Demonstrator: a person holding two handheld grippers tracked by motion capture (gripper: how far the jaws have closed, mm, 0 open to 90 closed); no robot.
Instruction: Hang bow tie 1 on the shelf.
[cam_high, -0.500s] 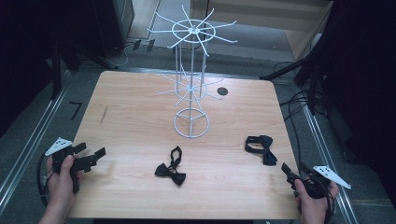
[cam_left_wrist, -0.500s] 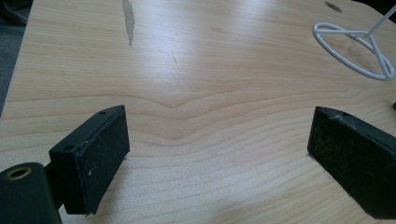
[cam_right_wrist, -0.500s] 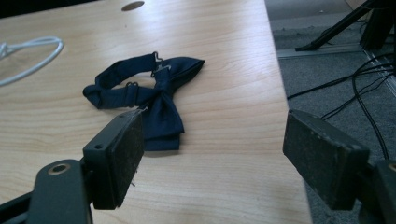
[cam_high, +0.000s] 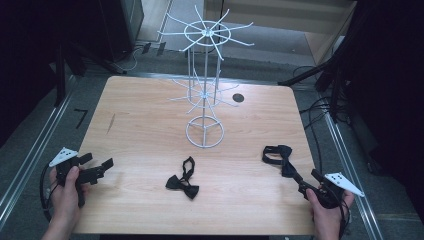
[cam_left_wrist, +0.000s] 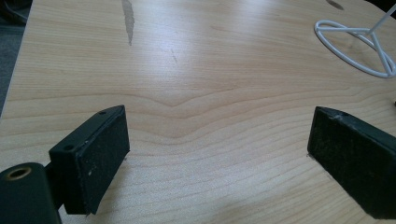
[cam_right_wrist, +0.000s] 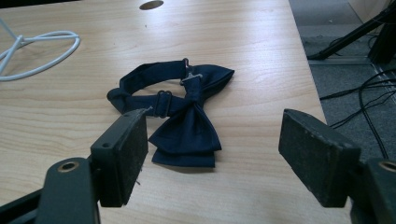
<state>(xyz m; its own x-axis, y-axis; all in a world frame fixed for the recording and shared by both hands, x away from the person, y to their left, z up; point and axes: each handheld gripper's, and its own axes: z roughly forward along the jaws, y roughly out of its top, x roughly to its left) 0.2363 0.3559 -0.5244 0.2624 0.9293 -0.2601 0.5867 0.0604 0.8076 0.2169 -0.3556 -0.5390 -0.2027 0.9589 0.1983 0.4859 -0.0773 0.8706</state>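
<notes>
R gripper (cam_high: 306, 186) had crept closer to navy bow tie (cam_right_wrist: 180, 116), jaws wide, empty. L gripper (cam_high: 97, 169) idle, wide, empty. Likely pick approach; 2nd tie (cam_high: 182, 181) untouched.

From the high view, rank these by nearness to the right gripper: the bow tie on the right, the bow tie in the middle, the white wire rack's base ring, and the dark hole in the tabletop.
1. Right bow tie, just ahead of the right gripper.
2. Middle bow tie, to its left.
3. Rack base ring, centre of the table.
4. Dark hole, far side.
</notes>
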